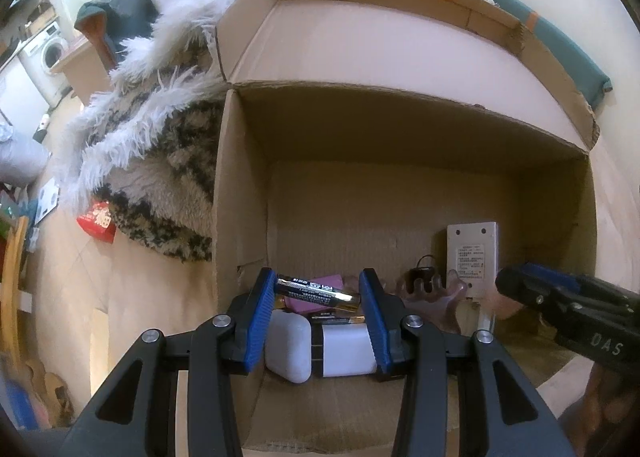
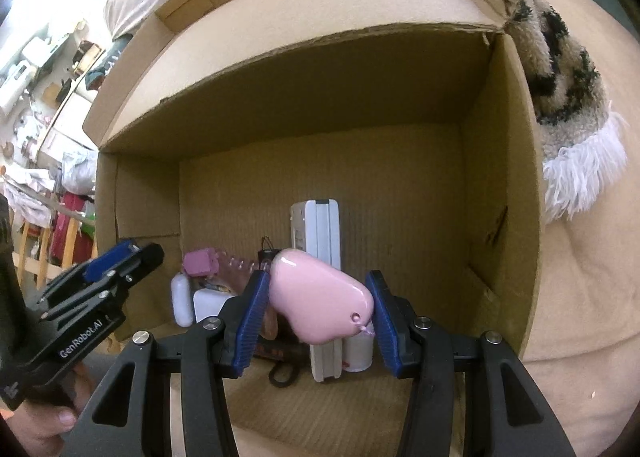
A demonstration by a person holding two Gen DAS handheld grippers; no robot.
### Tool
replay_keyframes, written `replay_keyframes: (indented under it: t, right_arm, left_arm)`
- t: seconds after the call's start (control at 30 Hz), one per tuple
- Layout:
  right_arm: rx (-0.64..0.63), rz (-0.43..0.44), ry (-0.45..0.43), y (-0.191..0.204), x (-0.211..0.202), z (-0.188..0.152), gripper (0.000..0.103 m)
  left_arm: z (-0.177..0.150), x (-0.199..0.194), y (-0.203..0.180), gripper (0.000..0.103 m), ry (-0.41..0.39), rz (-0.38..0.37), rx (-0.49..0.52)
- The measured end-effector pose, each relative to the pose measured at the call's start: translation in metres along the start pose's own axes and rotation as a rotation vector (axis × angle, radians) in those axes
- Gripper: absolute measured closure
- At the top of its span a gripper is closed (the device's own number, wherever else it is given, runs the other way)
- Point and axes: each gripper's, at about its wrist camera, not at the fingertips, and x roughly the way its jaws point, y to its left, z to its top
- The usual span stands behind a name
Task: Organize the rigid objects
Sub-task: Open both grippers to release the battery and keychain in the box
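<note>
My left gripper (image 1: 318, 282) is shut on a black-and-gold battery (image 1: 316, 291), held end to end between the blue pads, just above the open cardboard box (image 1: 400, 129). Beneath it in the box lie a white rounded case (image 1: 288, 349), a white charger block (image 1: 346, 345) and a purple piece (image 1: 320, 302). My right gripper (image 2: 317, 285) is shut on a glossy pink rounded object (image 2: 320, 301) over the same box (image 2: 320, 97). A white flat device (image 2: 324, 233) leans upright behind it. Each gripper shows in the other's view: the right (image 1: 516, 289), the left (image 2: 144, 257).
A clear pinkish comb-like piece (image 1: 434, 299) and a black clip lie mid-box. The box flaps stand open at the back. A shaggy black-and-white rug (image 1: 160, 161) borders the box's left side, with a red packet (image 1: 98, 221) beside it. A hand (image 2: 44, 425) holds the left gripper.
</note>
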Motion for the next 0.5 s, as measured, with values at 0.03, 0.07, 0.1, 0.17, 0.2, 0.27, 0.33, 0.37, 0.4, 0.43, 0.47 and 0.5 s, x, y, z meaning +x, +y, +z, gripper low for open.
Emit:
replay_keyframes:
  t: [0.03,0.07,0.1,0.17,0.2,0.27,0.33,0.37,0.4,0.43,0.47,0.5]
  right_arm:
    - [0.000,0.000,-0.009,0.001,-0.001,0.001,0.050]
    - [0.000,0.002,-0.015,0.001,-0.003,-0.001,0.049]
    - [-0.001,0.008,-0.022,0.001,-0.004,0.000,0.048]
    - [-0.007,0.022,-0.032,0.002,-0.007,0.000,0.041]
    - [-0.008,0.025,-0.037,0.001,-0.009,0.000,0.039]
    - [-0.001,0.047,-0.043,0.001,-0.012,0.001,0.035]
    - [0.008,0.077,-0.058,-0.001,-0.017,0.002,0.030]
    - [0.011,0.090,-0.072,0.000,-0.020,0.002,0.027]
    - [0.012,0.101,-0.087,0.002,-0.023,0.004,0.024]
    - [0.015,0.112,-0.104,0.002,-0.026,0.005,0.019]
    - [0.017,0.121,-0.119,0.004,-0.029,0.005,0.011]
    - [0.019,0.121,-0.132,0.004,-0.032,0.005,0.005]
  left_arm:
    - [0.000,-0.001,0.000,0.064,-0.004,0.000,-0.003]
    - [0.000,-0.002,-0.001,0.064,-0.009,0.001,-0.003]
    - [0.000,-0.002,-0.001,0.064,-0.014,0.000,0.001]
    - [-0.001,-0.002,-0.001,0.064,-0.019,-0.002,0.010]
    - [-0.001,-0.002,-0.002,0.064,-0.017,-0.002,0.013]
    - [-0.002,-0.001,-0.004,0.063,-0.010,-0.002,0.022]
    - [-0.003,0.000,-0.007,0.063,-0.005,0.007,0.043]
    - [-0.003,0.001,-0.008,0.062,-0.004,0.011,0.050]
    - [-0.002,0.000,-0.009,0.061,-0.003,0.010,0.052]
    - [-0.002,-0.001,-0.010,0.058,-0.004,0.004,0.050]
    - [-0.002,-0.002,-0.010,0.051,-0.009,0.000,0.046]
    - [-0.002,-0.005,-0.010,0.047,-0.019,-0.005,0.042]
